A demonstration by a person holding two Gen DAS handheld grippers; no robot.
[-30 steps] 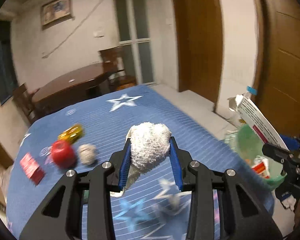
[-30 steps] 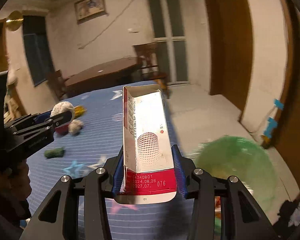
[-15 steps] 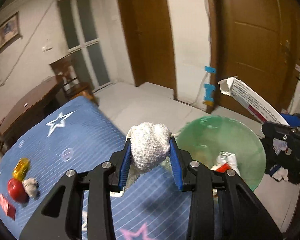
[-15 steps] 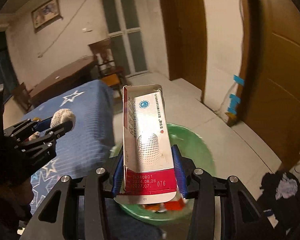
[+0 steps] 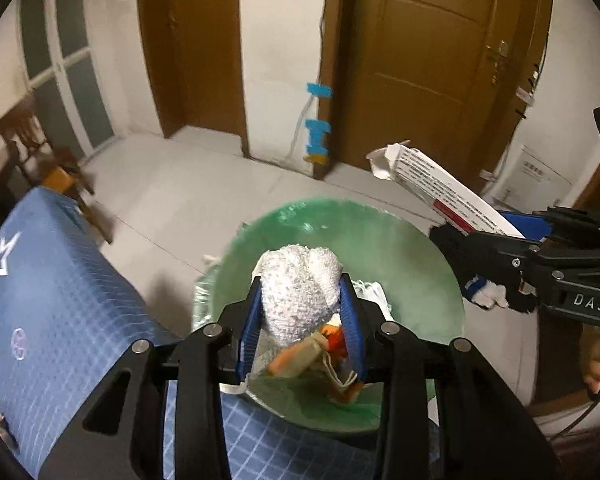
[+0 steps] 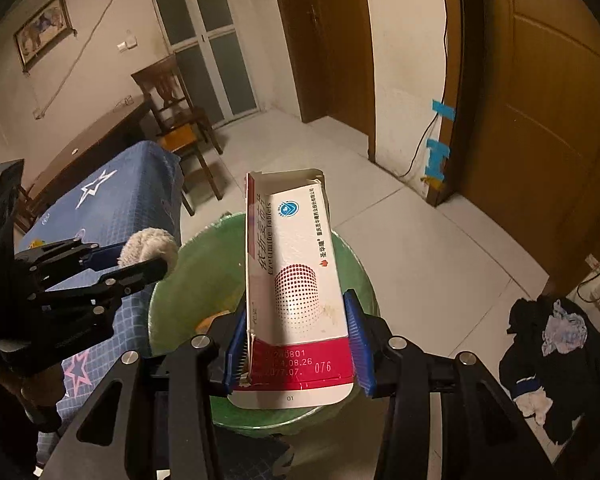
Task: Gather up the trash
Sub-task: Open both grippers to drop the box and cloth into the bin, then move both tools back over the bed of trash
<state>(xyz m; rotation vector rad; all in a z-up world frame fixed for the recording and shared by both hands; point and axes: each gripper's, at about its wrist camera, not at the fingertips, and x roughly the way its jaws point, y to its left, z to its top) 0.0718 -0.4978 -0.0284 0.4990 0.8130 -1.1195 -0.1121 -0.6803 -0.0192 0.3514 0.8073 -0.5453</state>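
**Both grippers loaded over the green bin**

Left wrist view: my left gripper [image 5: 302,320] pinches a white gauze wad [image 5: 298,292] above the green bin [image 5: 380,248], which holds scraps. To the right, "DAS" shows on my right gripper [image 5: 496,236].

Right wrist view: my right gripper [image 6: 298,344] clamps a medicine carton [image 6: 296,288] printed "2024.08.26" and "076", over the bin's near rim; bare floor tiles [image 6: 440,248] lie far right.

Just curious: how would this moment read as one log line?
left gripper: shut on white wad | right gripper: shut on medicine box | both over green bin
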